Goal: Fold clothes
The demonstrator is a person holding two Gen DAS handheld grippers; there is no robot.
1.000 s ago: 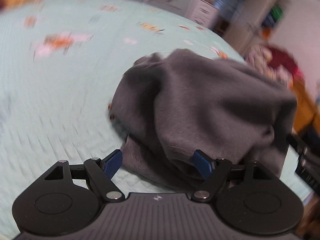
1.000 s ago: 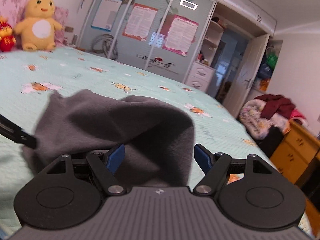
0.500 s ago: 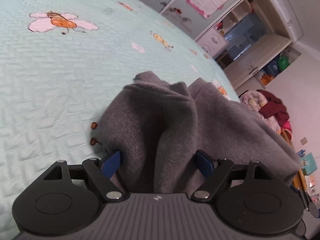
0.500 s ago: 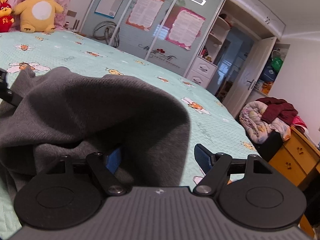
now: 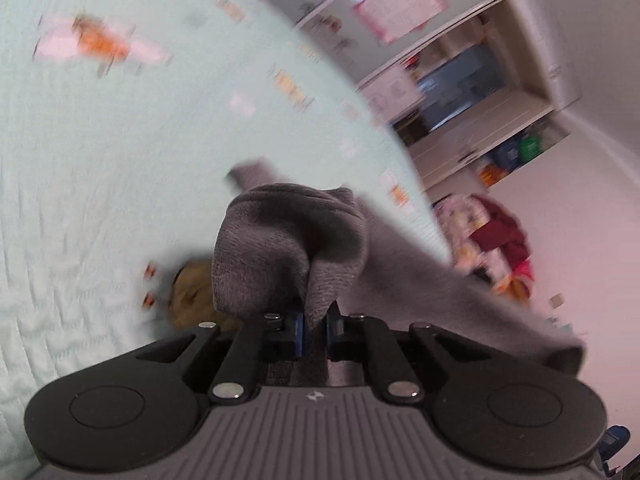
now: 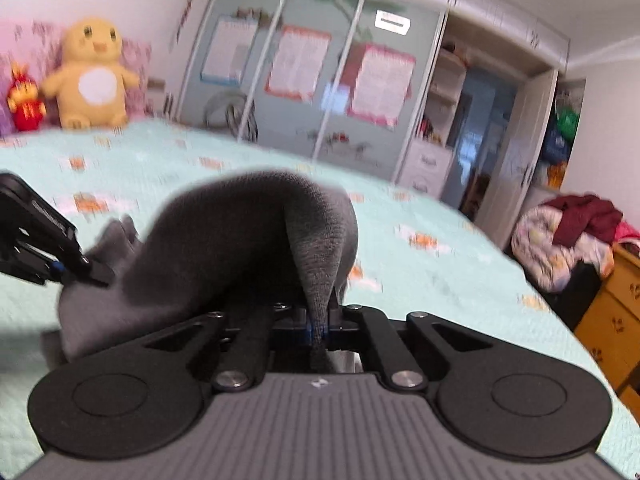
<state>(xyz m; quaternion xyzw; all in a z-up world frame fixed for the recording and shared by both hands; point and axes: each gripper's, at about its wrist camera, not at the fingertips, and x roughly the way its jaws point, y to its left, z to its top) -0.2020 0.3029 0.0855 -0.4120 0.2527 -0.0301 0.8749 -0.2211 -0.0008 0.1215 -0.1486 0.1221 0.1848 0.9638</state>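
Both fingers (image 5: 298, 330) pinching grey garment (image 5: 288, 240), lifted.

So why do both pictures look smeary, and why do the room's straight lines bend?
Left wrist view: the bedspread and wardrobe streak with motion blur, while the grey garment pinched in the left gripper stays fairly sharp. Right wrist view: milder blur; the yellow plush toy is soft, and the wardrobe bows from the fisheye lens. The right gripper is crisp.
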